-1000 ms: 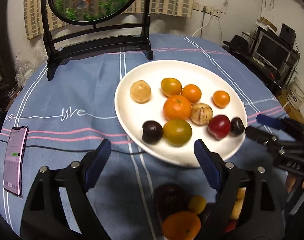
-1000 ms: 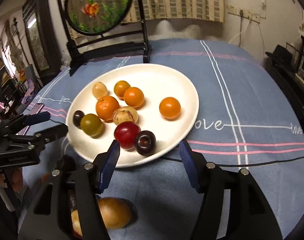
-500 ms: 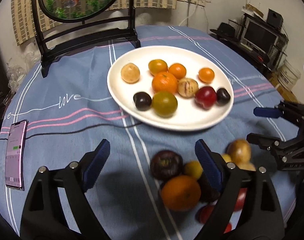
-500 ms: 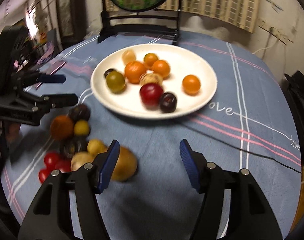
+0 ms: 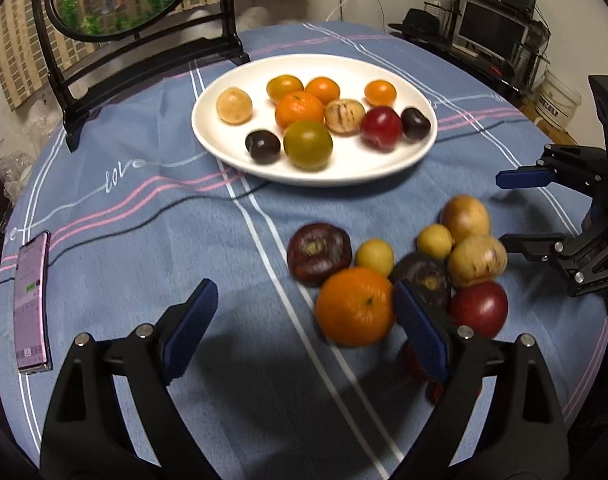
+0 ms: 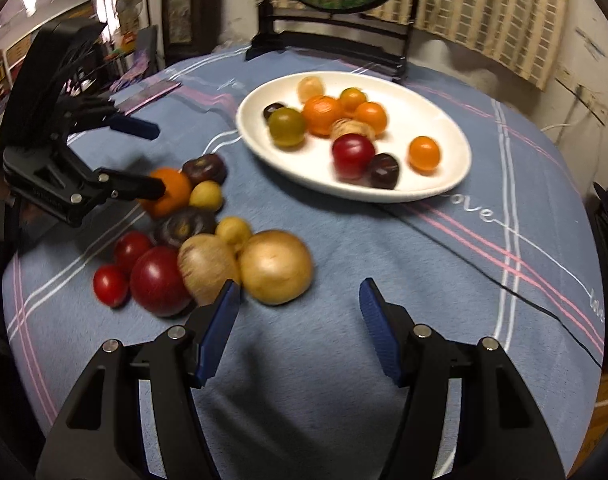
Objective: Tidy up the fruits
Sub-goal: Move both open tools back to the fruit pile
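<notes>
A phone lies far left on the tabletop. The step looks like reaching for loose fruit to move onto the plate, which already carries 9. The left gripper has just been widening; its fingers stand spread, empty, the orange just ahead. Next it must straddle that orange. The right gripper is half-spread, empty, beside the tan fruit.
</notes>
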